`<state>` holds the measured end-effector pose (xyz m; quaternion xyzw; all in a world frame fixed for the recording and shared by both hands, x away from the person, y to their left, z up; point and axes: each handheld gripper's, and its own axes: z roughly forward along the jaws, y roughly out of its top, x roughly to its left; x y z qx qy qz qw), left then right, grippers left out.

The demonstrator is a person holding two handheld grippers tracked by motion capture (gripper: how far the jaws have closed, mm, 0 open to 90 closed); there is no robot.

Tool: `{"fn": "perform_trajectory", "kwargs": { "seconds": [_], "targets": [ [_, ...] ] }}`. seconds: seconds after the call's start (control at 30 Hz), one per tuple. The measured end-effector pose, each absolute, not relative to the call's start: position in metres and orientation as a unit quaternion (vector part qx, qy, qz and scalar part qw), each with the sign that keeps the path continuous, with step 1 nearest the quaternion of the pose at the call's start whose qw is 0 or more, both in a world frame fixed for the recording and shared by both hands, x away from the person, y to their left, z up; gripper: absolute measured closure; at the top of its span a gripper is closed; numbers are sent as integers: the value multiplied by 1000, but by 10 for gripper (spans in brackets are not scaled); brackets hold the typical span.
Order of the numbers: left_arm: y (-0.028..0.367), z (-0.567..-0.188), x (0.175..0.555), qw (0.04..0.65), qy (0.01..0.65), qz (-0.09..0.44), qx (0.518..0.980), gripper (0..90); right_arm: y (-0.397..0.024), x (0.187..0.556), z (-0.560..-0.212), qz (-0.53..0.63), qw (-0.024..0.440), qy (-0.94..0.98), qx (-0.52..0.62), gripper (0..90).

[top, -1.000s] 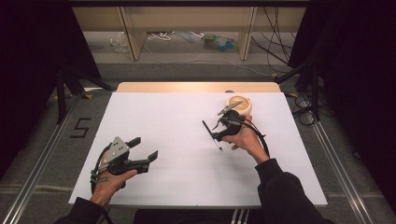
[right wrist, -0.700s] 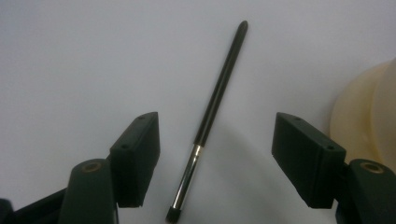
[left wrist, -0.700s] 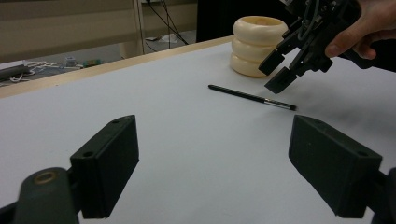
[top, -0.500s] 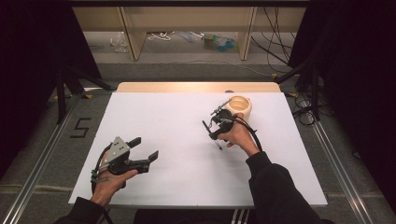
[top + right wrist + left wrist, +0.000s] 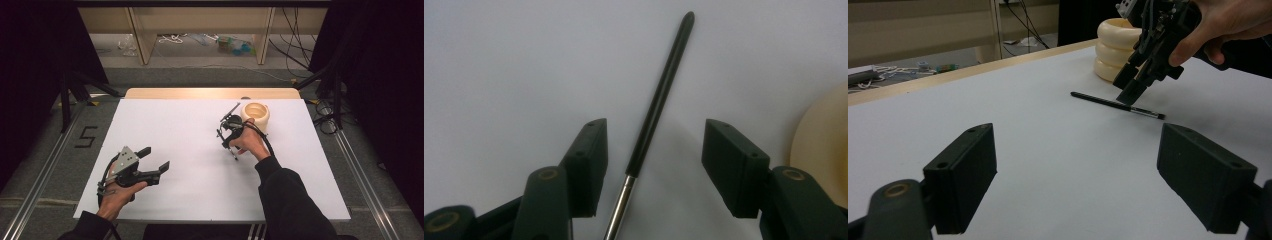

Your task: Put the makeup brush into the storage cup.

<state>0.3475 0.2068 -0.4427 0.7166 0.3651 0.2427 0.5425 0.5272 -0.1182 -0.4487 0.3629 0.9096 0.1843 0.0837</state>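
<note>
A thin black brush (image 5: 659,100) with a metal ferrule lies flat on the white table (image 5: 180,130). My right gripper (image 5: 654,165) points down over it with one jaw on each side of the handle. The jaws have just been closing, but neither pad touches the brush, so it is open. From the left gripper view the right gripper (image 5: 1130,90) hangs just above the brush (image 5: 1098,100). In the high view the right gripper (image 5: 227,140) hides most of the brush (image 5: 233,155). My left gripper (image 5: 155,159) rests open and empty at the near left.
A cream ribbed cup (image 5: 255,115) stands just right of the right gripper, near the table's far edge, and also shows as the cup (image 5: 1113,50) and the cup (image 5: 824,140). Wooden shelving and cables lie on the floor beyond the table.
The right hand has moved a little left and farther from the person, coming down over the brush, and its jaws stand narrower. The left gripper has stayed still.
</note>
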Motion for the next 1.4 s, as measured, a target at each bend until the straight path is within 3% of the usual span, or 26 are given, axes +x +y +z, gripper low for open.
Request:
{"fn": "perform_trajectory", "kwargs": {
  "seconds": [0.53,1.4],
  "targets": [
    [207,-443,347,546,370,239,712,160,-113,532,-456,158,52,914,371,599],
    [207,-443,347,545,369,240,713,160,-102,536,-456,111,50,919,374,790]
  ]
}}
